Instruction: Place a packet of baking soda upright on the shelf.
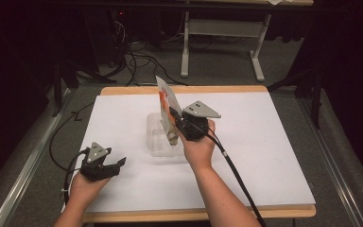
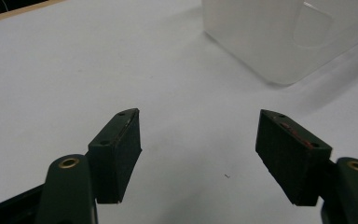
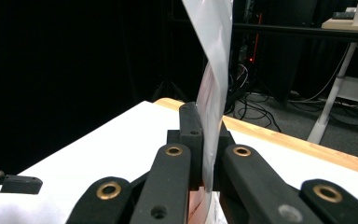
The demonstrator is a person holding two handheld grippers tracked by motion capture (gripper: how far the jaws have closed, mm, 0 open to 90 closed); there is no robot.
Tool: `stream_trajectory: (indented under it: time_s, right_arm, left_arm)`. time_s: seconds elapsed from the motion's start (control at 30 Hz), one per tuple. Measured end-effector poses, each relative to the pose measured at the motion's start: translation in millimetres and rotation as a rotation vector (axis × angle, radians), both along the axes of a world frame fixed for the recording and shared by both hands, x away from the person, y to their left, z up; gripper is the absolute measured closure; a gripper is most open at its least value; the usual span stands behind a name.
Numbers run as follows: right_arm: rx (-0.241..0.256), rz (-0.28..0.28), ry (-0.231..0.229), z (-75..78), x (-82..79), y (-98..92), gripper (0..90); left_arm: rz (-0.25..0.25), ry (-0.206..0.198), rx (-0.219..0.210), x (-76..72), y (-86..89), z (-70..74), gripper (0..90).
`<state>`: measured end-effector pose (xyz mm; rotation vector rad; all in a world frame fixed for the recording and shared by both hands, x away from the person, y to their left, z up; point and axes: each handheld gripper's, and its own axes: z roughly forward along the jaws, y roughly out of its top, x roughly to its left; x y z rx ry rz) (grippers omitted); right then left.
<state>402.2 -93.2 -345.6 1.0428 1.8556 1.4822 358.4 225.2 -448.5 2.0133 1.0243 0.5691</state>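
My right gripper (image 1: 174,115) is shut on a flat white and orange packet (image 1: 168,101), held upright over a clear plastic container (image 1: 158,142) in the middle of the white table. In the right gripper view the packet (image 3: 214,70) rises edge-on from between the closed jaws. My left gripper (image 1: 118,164) rests open near the table's front left, its jaws spread wide with nothing between them. In the left gripper view the container (image 2: 279,32) stands ahead to the right of my left gripper (image 2: 198,156).
The white table top (image 1: 264,142) has a wooden edge. Behind it on the floor lie cables (image 1: 137,61), and a white table frame (image 1: 222,28) stands there. Dark stands flank the table. The right gripper's cable (image 1: 236,175) trails across the front right.
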Motion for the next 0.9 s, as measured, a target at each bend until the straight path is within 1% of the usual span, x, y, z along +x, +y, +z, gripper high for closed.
stream_trajectory:
  time_s: [0.03, 0.2, 0.3, 0.33, 0.4, 0.47, 0.6, 0.63, 0.83, 0.9]
  right_arm:
    - [-0.009, -0.002, 0.001, -1.1, 1.0, 0.6, 90.0]
    - [-0.018, -0.003, 0.011, -8.1, 6.7, 4.3, 90.0]
    - [-0.010, -0.007, 0.025, -11.8, 9.8, 6.8, 90.0]
    - [-0.017, -0.004, 0.020, -12.9, 11.2, 7.6, 90.0]
    - [-0.019, 0.002, 0.019, -14.5, 11.9, 9.5, 90.0]
    - [-0.029, 0.015, 0.008, -17.1, 12.3, 12.1, 90.0]
    - [-0.039, 0.015, 0.018, -23.0, 13.6, 16.1, 90.0]
    - [-0.033, 0.013, 0.024, -24.0, 13.7, 16.8, 90.0]
    - [-0.032, 0.018, 0.033, -31.1, 14.6, 16.8, 90.0]
    - [-0.039, 0.025, 0.038, -33.3, 15.3, 16.9, 90.0]
  left_arm:
    - [0.001, -0.001, -0.001, 0.2, 0.0, -0.2, 31.3]
    - [0.000, 0.001, 0.001, 0.2, 0.8, 0.2, 31.3]
    - [0.002, 0.000, -0.001, 0.1, 0.4, 0.1, 31.3]
    - [0.001, 0.000, 0.000, 0.0, 0.3, 0.1, 31.3]
    - [0.002, -0.001, -0.001, 0.1, 0.0, 0.0, 31.3]
    - [0.000, 0.002, 0.002, 0.4, 0.1, -0.2, 31.3]
    - [0.000, 0.002, 0.001, 0.2, 0.3, 0.0, 31.3]
    - [0.001, 0.000, 0.000, 0.0, 0.3, 0.1, 31.3]
    - [-0.002, 0.001, 0.001, 0.3, 1.3, 0.7, 31.3]
    - [-0.003, 0.001, 0.001, 0.3, 1.0, 0.8, 31.3]
